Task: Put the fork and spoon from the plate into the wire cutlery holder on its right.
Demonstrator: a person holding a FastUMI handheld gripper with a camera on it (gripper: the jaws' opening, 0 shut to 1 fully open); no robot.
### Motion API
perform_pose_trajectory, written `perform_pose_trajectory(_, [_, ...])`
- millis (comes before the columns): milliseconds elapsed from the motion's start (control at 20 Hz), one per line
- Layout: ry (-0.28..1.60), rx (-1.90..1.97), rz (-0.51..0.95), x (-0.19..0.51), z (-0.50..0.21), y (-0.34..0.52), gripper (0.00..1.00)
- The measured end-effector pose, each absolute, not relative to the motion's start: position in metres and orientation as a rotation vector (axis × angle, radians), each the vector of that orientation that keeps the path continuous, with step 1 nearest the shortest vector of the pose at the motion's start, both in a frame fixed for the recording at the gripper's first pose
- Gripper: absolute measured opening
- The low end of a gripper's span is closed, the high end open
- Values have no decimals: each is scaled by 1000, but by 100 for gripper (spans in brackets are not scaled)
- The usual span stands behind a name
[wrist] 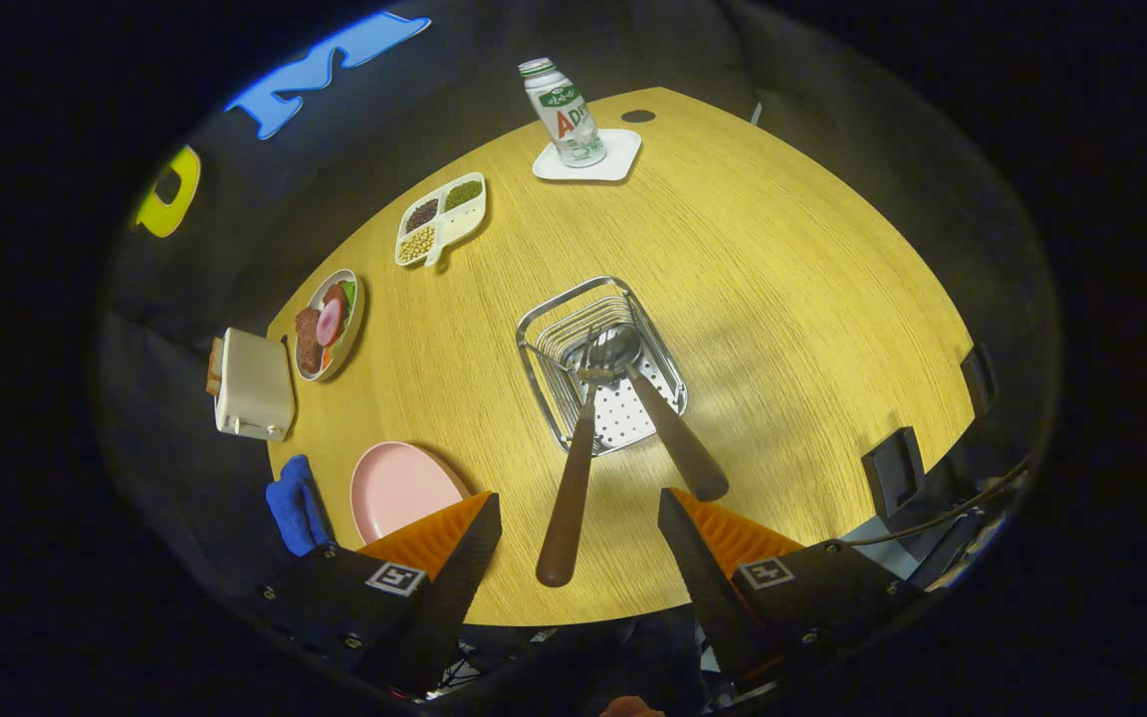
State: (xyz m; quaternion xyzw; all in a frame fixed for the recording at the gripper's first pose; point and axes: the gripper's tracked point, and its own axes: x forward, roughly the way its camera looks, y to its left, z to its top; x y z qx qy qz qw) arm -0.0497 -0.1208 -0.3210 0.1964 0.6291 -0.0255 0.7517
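Note:
The wire cutlery holder (601,360) stands on the wooden table (793,299), a little beyond my fingers. Both the fork (570,488) and the spoon (668,423) stand in it, heads down, with their brown handles leaning out towards me. The fork's handle points into the gap between my fingers; the spoon's handle ends just ahead of my right finger. The pink plate (396,488) lies bare to the left of the holder, partly behind my left finger (454,558). My gripper (579,513) is open above the table and holds nothing.
A blue cloth (295,506) lies left of the pink plate. A toaster (251,386), a plate of food (329,324) and a divided dish of beans (440,219) line the table's left side. A bottle (564,112) on a white coaster stands at the far end. Black clamps (894,468) sit on the right edge.

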Motion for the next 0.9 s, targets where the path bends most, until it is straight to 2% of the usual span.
perform_pose_trajectory(250, [1316,374,-1,-55,-304,-126,98])
perform_pose_trajectory(550, [1188,184,-55,-45,-273,-166,98])
perform_pose_trajectory(700, [1073,154,-79,-28,-250,-175,98])
perform_pose_trajectory(900, [831,200,-83,6,-198,-173,98])
